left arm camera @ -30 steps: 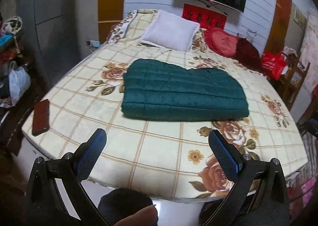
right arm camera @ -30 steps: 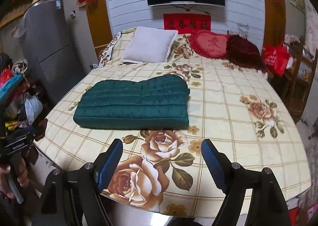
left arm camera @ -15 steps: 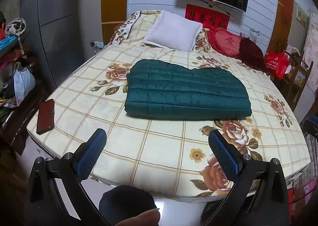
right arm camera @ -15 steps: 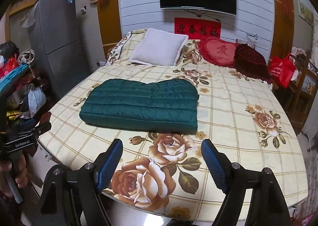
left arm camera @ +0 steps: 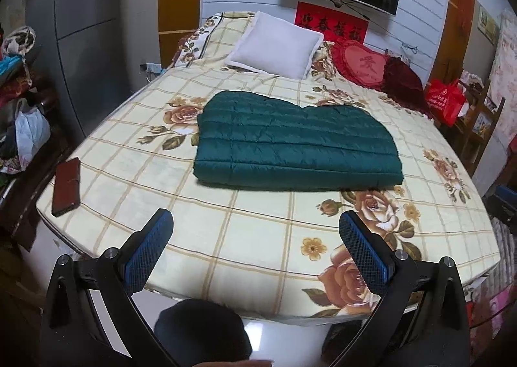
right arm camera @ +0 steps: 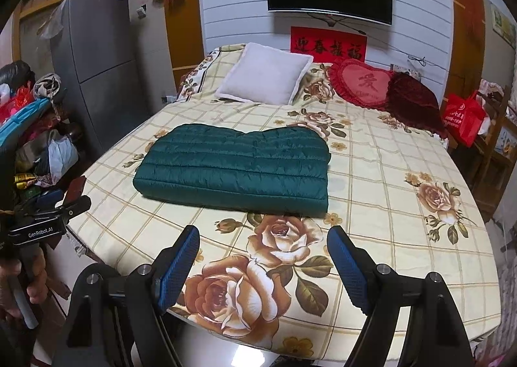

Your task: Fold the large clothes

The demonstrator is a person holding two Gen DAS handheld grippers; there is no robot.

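Fingers of the left gripper (left arm camera: pixel 255 225) and right gripper (right arm camera: pixel 263 241) stand spread wide, their blue textured pads holding nothing. Beyond both sets of tips, well apart, a quilted dark green jacket (left arm camera: pixel 294 147) lies folded into a thick slab on the checked, rose-printed bedspread (left arm camera: pixel 258 237). Farther back rests a square white pillow (left arm camera: pixel 274 47).

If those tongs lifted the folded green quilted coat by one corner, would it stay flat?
Probably not. The green quilted coat looks puffy and soft, so it would likely droop and unfold. Its padded stitching suggests lightness for its bulk, and its sheen hints it may be slippery.
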